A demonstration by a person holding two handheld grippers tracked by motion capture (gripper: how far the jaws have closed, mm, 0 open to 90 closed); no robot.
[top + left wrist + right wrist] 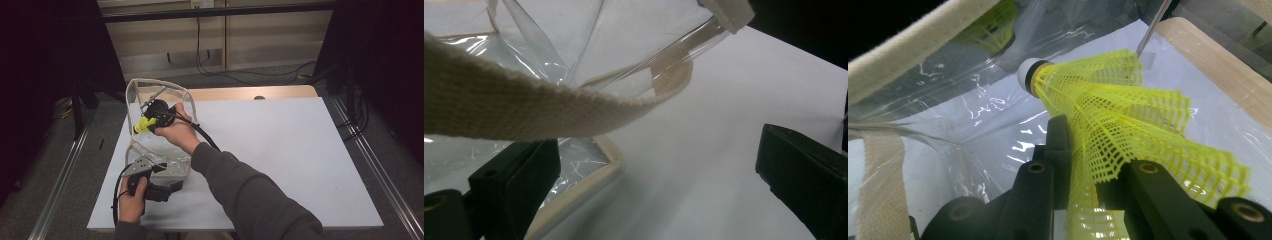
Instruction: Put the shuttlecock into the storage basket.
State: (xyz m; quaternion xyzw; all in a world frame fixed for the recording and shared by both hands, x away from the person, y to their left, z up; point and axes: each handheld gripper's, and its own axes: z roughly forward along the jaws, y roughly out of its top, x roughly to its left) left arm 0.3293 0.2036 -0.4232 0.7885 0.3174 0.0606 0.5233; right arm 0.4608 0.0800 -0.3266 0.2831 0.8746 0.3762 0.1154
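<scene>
Right gripper [1083, 165] pinches the yellow shuttlecock's [1128, 120] skirt inside the clear bag [150, 92] at table's ten o'clock, left gripper [659, 175] gaping beside it; the mesh may crumple and slip.

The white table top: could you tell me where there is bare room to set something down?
The white table top lies bare from the right forearm across to its right edge and back to the wooden strip. The left side is crowded: the clear bag, both claws and the yellow shuttlecock.
</scene>
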